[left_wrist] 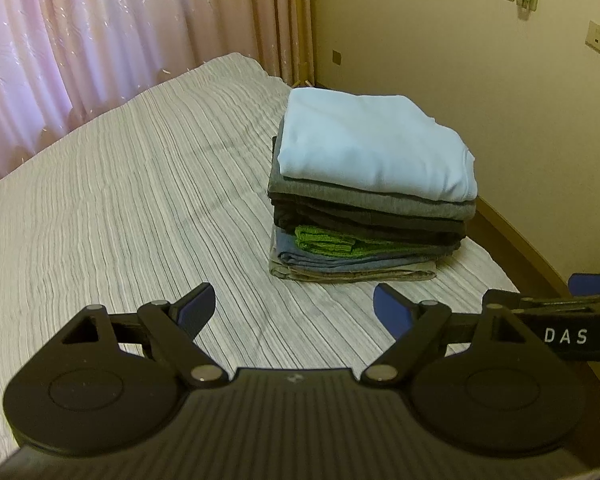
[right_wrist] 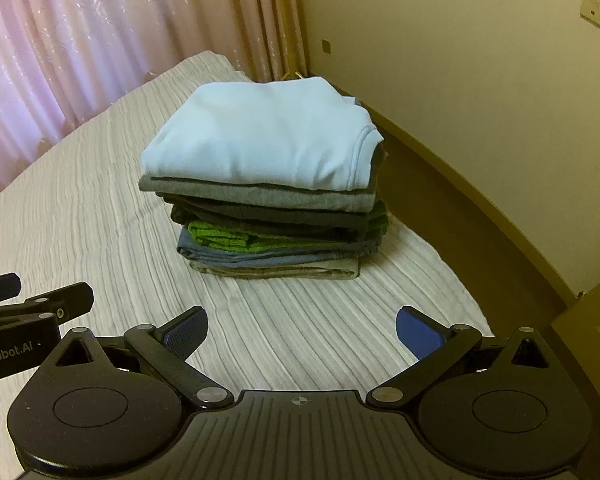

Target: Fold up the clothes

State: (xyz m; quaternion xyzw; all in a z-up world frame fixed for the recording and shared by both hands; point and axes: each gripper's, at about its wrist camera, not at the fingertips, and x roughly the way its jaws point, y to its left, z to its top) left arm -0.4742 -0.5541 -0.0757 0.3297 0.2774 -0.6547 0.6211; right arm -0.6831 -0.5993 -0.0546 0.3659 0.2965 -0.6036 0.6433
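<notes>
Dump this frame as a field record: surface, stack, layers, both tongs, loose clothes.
surface: bed with ribbed pale cover
stack: folded clothes, near the bed's wall-side edge
top layer: light blue garment
lower layers: grey, dark, green, blue denim-like, beige at bottom
left tongs: open, empty, short of the stack
right tongs: open, empty, short of the stack
unfolded clothes: none visible
backdrop: pink curtains, cream wall

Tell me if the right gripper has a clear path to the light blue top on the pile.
Probably yes: the right gripper is open and empty, and only bare bedspread lies between it and the light blue top.
</notes>
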